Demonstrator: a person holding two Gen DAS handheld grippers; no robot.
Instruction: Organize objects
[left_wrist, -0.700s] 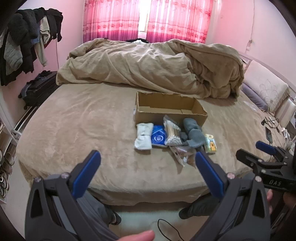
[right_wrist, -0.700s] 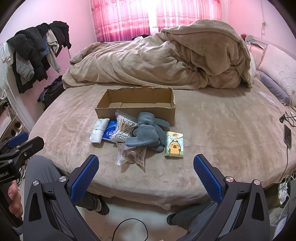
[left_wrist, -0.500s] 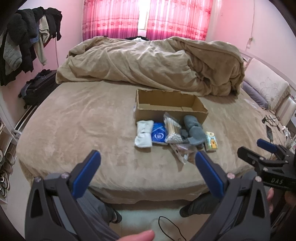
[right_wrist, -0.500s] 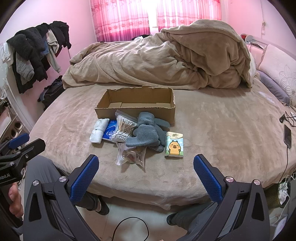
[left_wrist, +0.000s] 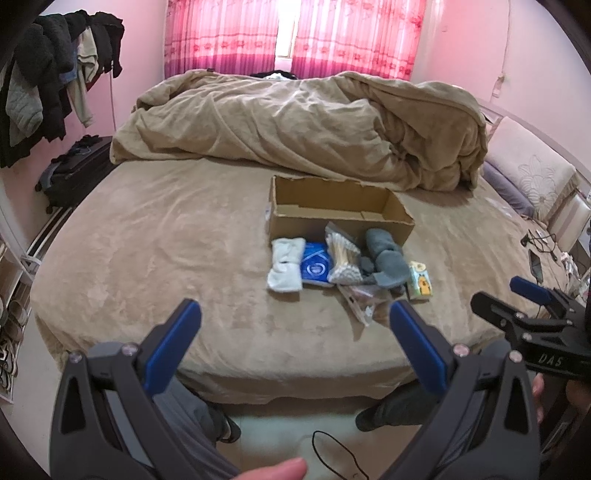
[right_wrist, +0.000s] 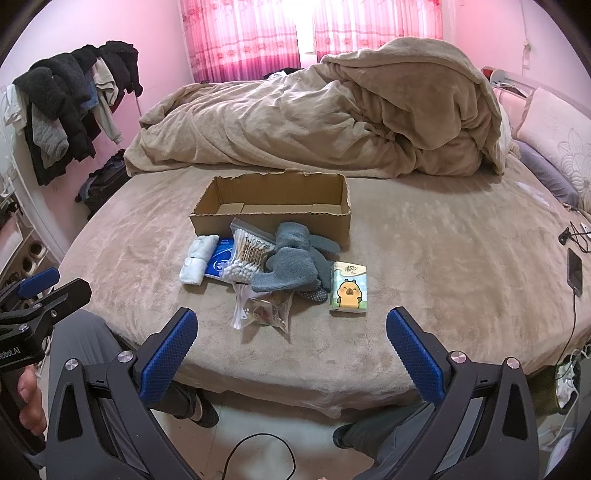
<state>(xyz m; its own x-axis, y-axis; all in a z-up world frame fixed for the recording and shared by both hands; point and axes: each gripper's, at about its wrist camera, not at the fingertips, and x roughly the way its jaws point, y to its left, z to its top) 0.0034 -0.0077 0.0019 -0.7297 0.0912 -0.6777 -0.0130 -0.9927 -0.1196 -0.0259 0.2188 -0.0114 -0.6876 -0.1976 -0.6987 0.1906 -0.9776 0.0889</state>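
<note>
While both claws, the left gripper (left_wrist: 291, 325) and the right gripper (right_wrist: 291, 332), hang spread and empty over the bed's near edge, the open brown cardboard box (right_wrist: 271, 216) sits at twelve o'clock, long axis crosswise, with bare tan velvety bedspread (right_wrist: 443, 266) at three.

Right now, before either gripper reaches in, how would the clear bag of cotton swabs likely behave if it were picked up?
The bag of cotton swabs is thin clear plastic, so it would probably crumple and feel light. It leans on the grey socks, which may shift as it lifts. The loose swabs inside could slide to one end.
</note>
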